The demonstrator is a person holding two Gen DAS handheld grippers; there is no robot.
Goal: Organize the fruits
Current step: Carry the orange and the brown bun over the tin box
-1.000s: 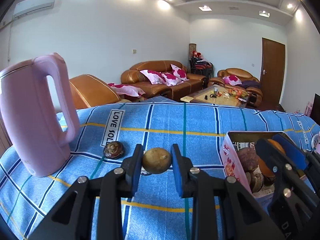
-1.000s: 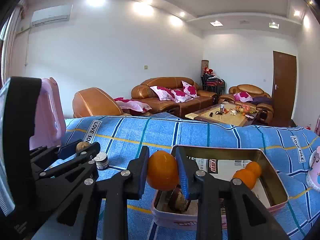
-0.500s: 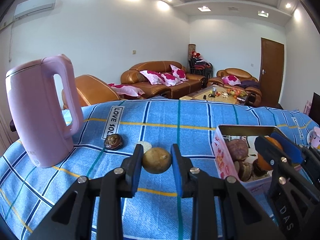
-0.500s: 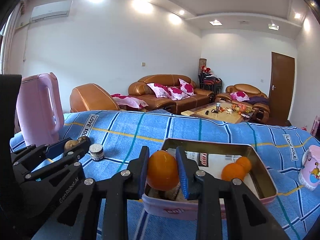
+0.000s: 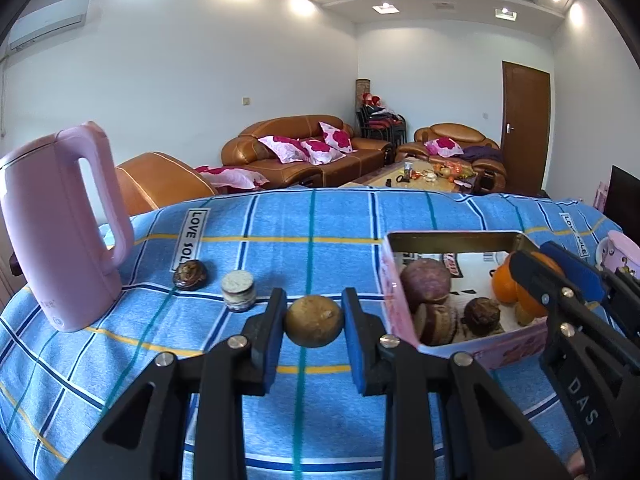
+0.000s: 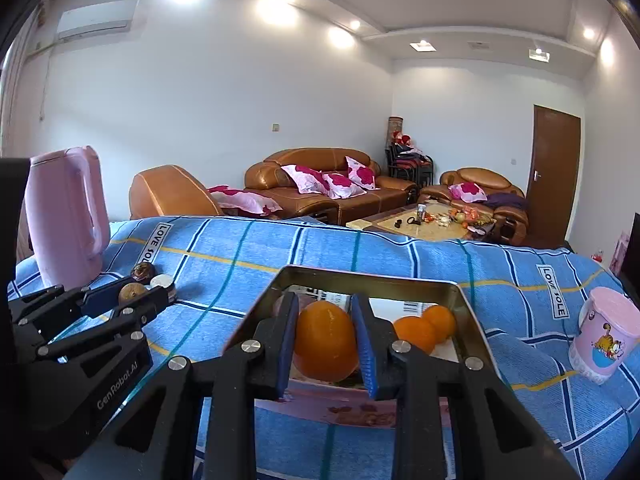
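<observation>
The left gripper (image 5: 314, 322) is closed on a round brown fruit (image 5: 314, 321), pinched between its two blue pads and held just above the blue plaid cloth (image 5: 312, 220) that covers the tabletop. The right gripper (image 6: 325, 346) clamps an orange (image 6: 326, 345) the same way, held over the near edge of the pink tin box (image 6: 472, 308).

In the left wrist view, the tin box (image 5: 394, 292) sits to the right of the held brown fruit. Inside it lie a large purple-brown fruit (image 5: 425, 281), a small dark fruit (image 5: 482, 315) and more oranges (image 5: 505, 285) partly hidden behind the right gripper. To the left, on the cloth, rest a dark round fruit (image 5: 190, 275) and, just beside it, a small pale jar (image 5: 238, 290). A tall pink kettle (image 5: 60, 232) stands further left. In the right wrist view, two oranges (image 6: 425, 327) touch each other in the far part of the box, and a pink cartoon cup (image 6: 604, 342) stands well apart on the right.

Compared with a second ago, both fruits remain gripped. In the left view the kettle now looks further off, the jar is now plainly seen, and the box interior is more open to view. In the right view the box edge now sits lower, under the held orange.
</observation>
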